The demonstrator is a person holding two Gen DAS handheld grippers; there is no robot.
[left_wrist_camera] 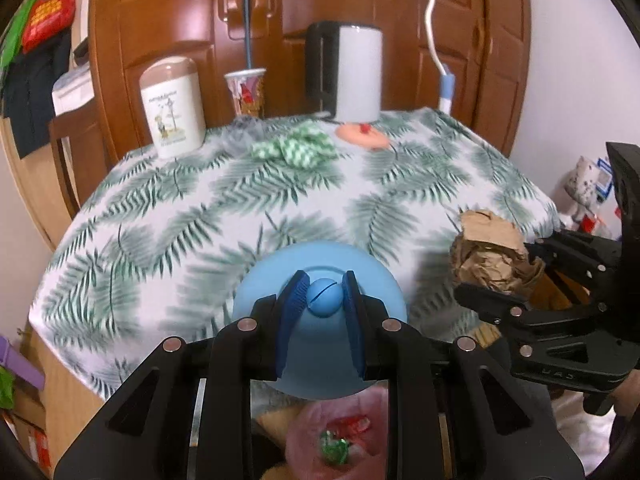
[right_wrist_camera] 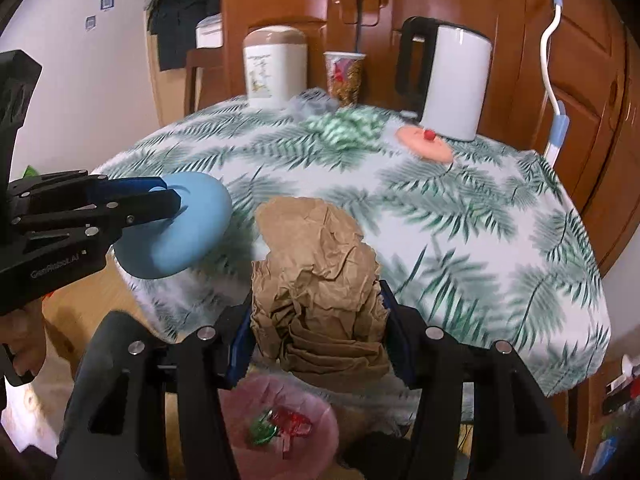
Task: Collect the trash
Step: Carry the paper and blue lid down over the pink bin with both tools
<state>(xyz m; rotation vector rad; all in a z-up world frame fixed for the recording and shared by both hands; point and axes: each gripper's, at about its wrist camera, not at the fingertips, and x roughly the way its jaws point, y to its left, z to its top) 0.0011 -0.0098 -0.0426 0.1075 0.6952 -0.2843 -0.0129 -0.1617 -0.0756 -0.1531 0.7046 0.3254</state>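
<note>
My left gripper (left_wrist_camera: 324, 298) is shut on the round knob of a light blue lid (left_wrist_camera: 320, 344) and holds it up at the table's near edge; it also shows in the right wrist view (right_wrist_camera: 176, 232). My right gripper (right_wrist_camera: 316, 320) is shut on a crumpled ball of brown paper (right_wrist_camera: 316, 280), also seen in the left wrist view (left_wrist_camera: 492, 256). Below both grippers is a pink bin (right_wrist_camera: 280, 432) with red and green wrappers (right_wrist_camera: 280, 430) inside; it shows in the left wrist view too (left_wrist_camera: 340, 436).
A table with a palm-leaf cloth (left_wrist_camera: 200, 216) carries a white kettle (left_wrist_camera: 352, 72), a beige canister (left_wrist_camera: 172, 108), a paper cup (left_wrist_camera: 246, 92), a green-white cloth (left_wrist_camera: 296, 150) and an orange lid (left_wrist_camera: 362, 136). Wooden doors (left_wrist_camera: 180, 0) stand behind.
</note>
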